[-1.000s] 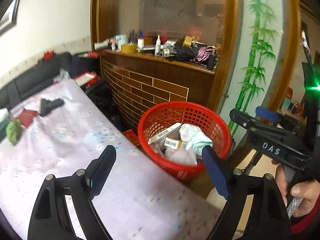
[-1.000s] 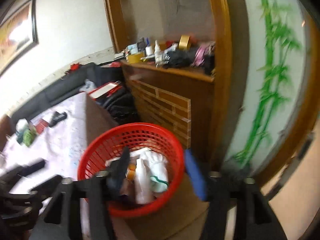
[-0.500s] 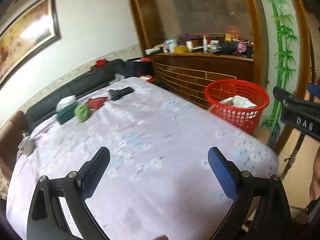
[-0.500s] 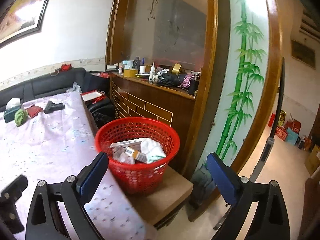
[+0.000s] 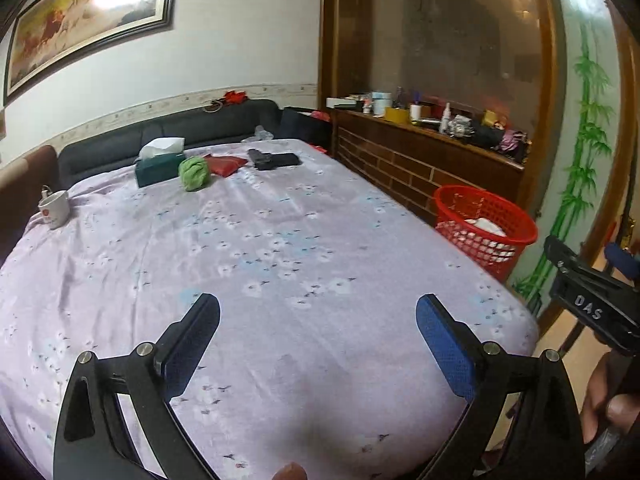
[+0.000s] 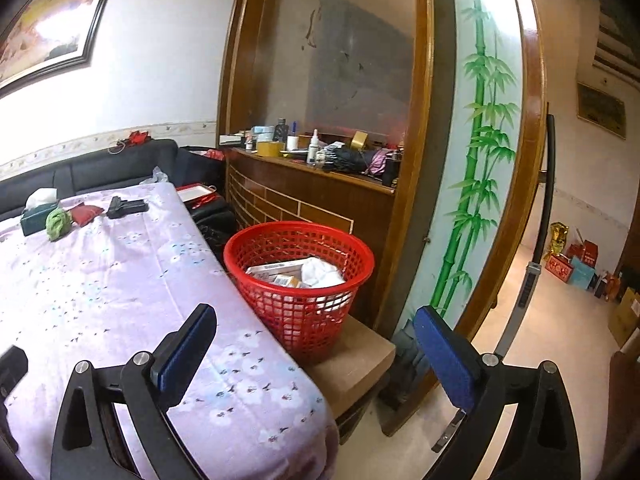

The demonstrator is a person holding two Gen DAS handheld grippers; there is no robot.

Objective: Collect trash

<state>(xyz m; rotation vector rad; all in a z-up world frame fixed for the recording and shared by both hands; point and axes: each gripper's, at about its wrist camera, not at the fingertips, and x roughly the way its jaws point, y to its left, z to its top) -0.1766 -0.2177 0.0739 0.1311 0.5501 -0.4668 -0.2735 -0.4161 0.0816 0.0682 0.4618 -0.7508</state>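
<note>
Red basket (image 6: pixel 299 276) holds boxes (image 6: pixel 276 270) and white paper (image 6: pixel 322 274); both tongs (image 5: pixel 318 330) (image 6: pixel 314 338) spread, empty.

Layout: cloth-covered table with basket off its right edge.

On the far end of the lilac floral-cloth table (image 5: pixel 280 264), left to right: white ceramic mug (image 5: pixel 54 209), dark green tissue box (image 5: pixel 159 166), crumpled green cloth ball (image 5: pixel 194 173), red flat pouch (image 5: pixel 224 165), black rectangular device (image 5: pixel 274 159). A black sofa (image 5: pixel 168 130) runs behind them. The red plastic mesh basket (image 6: pixel 300 280) stands on a low brown stool (image 6: pixel 352 364) beside the table, before the wooden brick-pattern counter (image 6: pixel 312 196), holding cardboard boxes (image 6: pixel 276 272) and white crumpled paper (image 6: pixel 322 274).
</note>
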